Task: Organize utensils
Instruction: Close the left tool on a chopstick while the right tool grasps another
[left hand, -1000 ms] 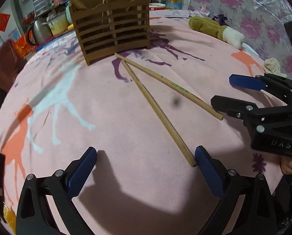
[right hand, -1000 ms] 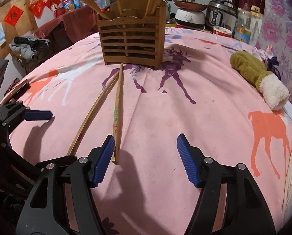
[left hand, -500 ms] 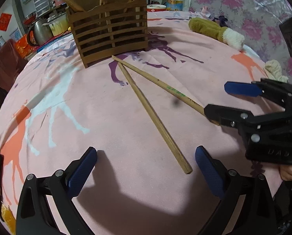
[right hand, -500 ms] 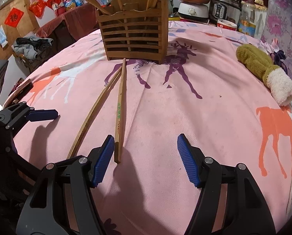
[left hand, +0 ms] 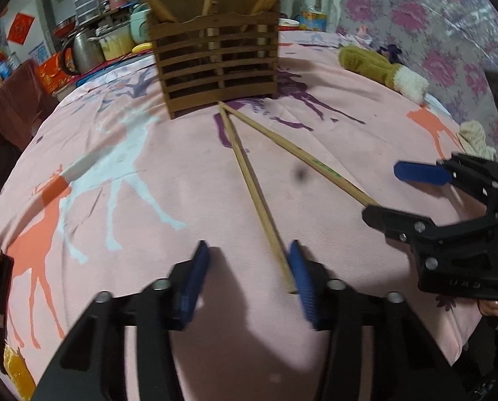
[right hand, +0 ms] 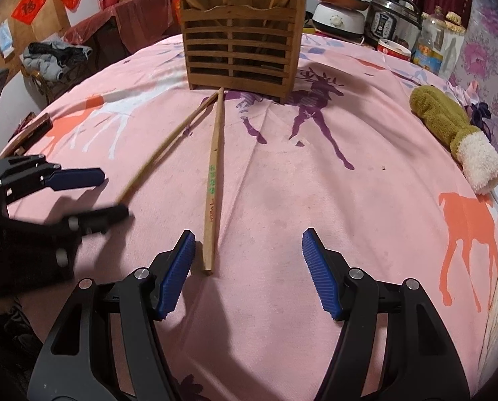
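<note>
Pickup step is judged in hand. Two chopsticks lie fanned from the foot of the slatted holder [left hand: 215, 67]. The left gripper [left hand: 249, 277] jaws have just been closing around the plain chopstick [left hand: 252, 183], one pad touching, not clamped. The right gripper [right hand: 249, 267] is spread beside the printed chopstick [right hand: 212, 183], empty. Next: full closure, then lifting to the holder. Cloth around is bare; the grippers sit near each other.
</note>
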Tool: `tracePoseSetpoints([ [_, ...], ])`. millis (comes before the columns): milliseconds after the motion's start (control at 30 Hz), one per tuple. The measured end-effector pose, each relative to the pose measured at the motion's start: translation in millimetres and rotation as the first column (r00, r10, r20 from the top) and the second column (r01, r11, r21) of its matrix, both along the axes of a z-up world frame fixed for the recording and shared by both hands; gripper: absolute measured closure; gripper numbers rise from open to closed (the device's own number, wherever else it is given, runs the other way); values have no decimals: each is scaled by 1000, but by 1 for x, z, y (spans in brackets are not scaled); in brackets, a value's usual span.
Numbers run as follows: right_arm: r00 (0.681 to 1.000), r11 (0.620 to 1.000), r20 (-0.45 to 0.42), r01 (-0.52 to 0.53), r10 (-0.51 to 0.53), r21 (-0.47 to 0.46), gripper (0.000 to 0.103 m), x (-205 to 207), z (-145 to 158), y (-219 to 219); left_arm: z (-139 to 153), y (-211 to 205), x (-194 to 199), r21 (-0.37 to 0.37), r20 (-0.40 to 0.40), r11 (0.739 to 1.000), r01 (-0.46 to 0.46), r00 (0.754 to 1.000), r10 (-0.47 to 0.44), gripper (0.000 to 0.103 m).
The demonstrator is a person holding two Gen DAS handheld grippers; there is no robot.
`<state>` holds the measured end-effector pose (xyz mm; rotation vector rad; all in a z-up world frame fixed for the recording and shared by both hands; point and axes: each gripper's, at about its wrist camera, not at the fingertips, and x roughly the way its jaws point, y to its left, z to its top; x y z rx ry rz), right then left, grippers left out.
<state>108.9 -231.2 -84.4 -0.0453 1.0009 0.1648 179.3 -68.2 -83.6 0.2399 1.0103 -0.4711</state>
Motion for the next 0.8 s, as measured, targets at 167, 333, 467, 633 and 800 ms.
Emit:
tracePoseSetpoints([
  [167,1000,1000,-3,-21,21,2,50,0,-1,4,1,23,11,-48,-27,997,-54,998,53,80],
  [333,997,997,18,-72,72,-4,76,-6,1,15,2,35,14,-76,-44,994,-81,996,78,77],
  [467,996,996,19,-84,84,3,80,-7,1,17,2,37,12,-102,-52,992,-75,996,70,64],
  [633,997,996,9,-82,82,36,80,-5,1,13,1,32,11,-79,-34,994,-69,997,67,65],
  [800,997,997,33,-75,74,24,95,-8,3,14,1,30,7,-65,-23,996,-53,998,52,97],
])
